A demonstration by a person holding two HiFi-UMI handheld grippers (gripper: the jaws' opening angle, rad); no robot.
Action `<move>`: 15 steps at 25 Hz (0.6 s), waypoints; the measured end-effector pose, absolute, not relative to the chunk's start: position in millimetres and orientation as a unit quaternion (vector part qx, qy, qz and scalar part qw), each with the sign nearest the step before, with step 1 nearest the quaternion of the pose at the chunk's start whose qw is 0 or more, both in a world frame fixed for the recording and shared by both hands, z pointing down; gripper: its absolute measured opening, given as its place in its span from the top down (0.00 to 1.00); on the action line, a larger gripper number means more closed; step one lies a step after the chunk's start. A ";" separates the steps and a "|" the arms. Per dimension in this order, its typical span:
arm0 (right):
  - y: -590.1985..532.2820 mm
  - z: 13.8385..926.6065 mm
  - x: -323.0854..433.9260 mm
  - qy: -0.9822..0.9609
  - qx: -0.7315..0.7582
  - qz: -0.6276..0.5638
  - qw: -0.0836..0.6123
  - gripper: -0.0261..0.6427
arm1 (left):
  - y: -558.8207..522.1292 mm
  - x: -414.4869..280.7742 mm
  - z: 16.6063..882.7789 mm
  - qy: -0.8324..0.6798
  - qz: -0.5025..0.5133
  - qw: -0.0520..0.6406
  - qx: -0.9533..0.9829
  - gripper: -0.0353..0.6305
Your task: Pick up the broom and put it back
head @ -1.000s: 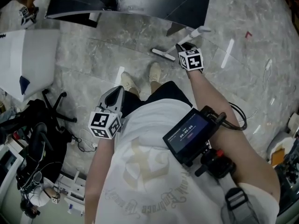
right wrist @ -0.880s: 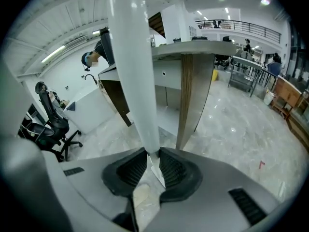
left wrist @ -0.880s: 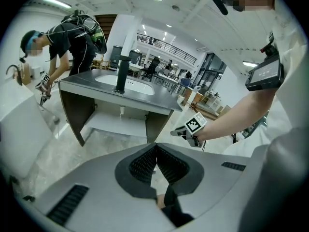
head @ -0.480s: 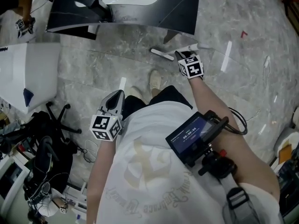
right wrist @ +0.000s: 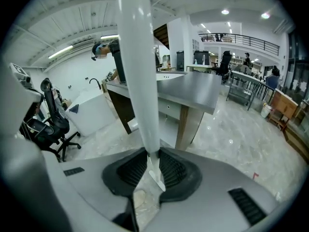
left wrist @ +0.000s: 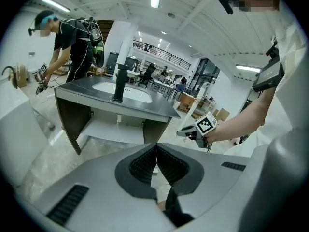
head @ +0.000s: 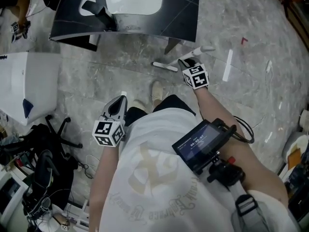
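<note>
The broom has a white handle [right wrist: 140,71] that rises out of my right gripper [right wrist: 150,157] toward the ceiling, and its narrow white head [right wrist: 157,177] shows below the jaws. That gripper is shut on the handle. From the head view, the right gripper [head: 185,62] hangs over the floor in front of the sink counter, with the broom's head [head: 165,66] to its left and the handle's end [head: 204,48] to its right. My left gripper [head: 117,105] stays near the person's left hip, shut and holding nothing [left wrist: 155,159].
A dark sink counter [head: 178,18] with a white basin and a black tap stands just ahead. A white box [head: 24,81] and a black office chair [head: 48,144] are at the left. Another person [left wrist: 72,47] works by the counter's far end. The floor is grey marble.
My right gripper has risen a little with the broom in it. The left gripper has barely moved.
</note>
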State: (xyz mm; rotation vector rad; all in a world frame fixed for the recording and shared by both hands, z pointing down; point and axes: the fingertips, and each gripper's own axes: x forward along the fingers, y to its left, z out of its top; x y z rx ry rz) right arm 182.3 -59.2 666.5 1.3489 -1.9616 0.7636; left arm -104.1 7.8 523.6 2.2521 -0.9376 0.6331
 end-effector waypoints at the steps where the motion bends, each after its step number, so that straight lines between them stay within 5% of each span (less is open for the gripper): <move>1: -57.3 662.4 180.7 -0.746 0.512 0.287 0.315 0.83 | 8.6 -106.2 522.9 -0.355 0.237 0.305 0.851 0.93; 15: -39.2 597.6 142.3 -0.764 0.520 0.252 0.287 0.83 | 17.0 -135.1 517.5 -0.344 0.223 0.299 0.862 0.93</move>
